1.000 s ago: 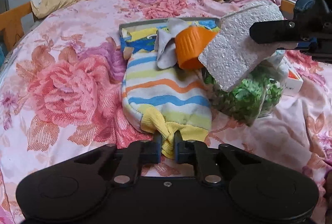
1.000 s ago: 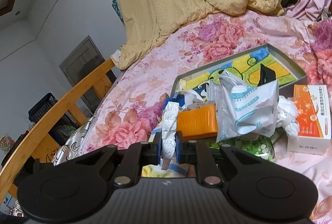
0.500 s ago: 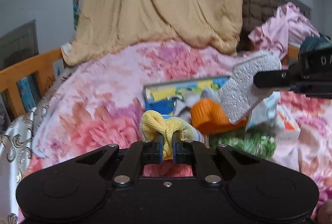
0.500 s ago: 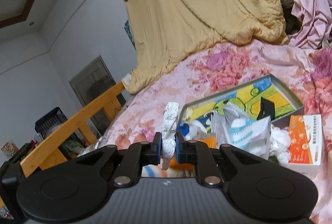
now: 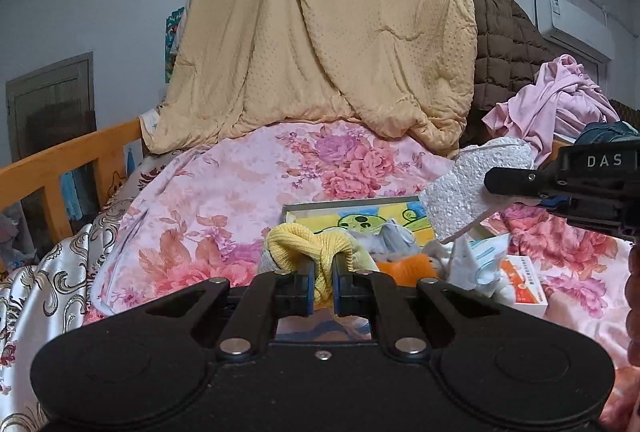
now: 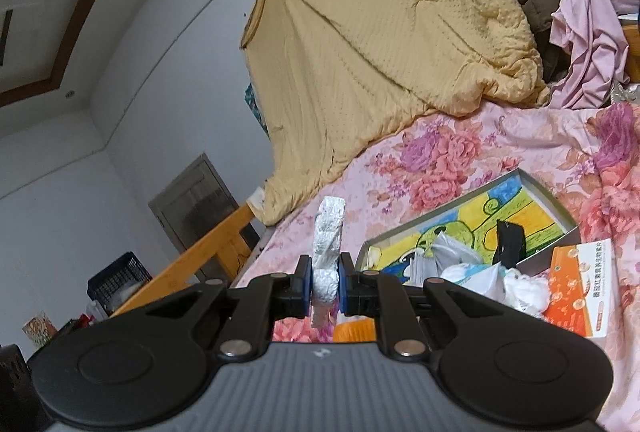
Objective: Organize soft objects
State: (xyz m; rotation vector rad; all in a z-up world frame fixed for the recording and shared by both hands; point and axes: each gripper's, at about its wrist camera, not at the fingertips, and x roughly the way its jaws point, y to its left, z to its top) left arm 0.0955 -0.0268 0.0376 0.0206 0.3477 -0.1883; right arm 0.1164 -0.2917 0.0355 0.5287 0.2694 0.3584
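My left gripper is shut on the yellow cuff of a striped sock, lifted off the floral bedspread; most of the sock hangs hidden below the gripper. My right gripper is shut on a white foam piece that stands up between its pads. In the left wrist view that foam piece is held high at the right by the right gripper's finger. Below lies a pile: an orange lid, face masks and a shallow box with a cartoon print.
An orange and white carton lies right of the pile. A yellow quilt hangs at the back, pink clothes are heaped at the right. A wooden bed rail runs along the left edge.
Both grippers have risen. The left one has lifted the striped sock off the bed, so only its yellow cuff still shows. The right one has carried the foam piece higher.
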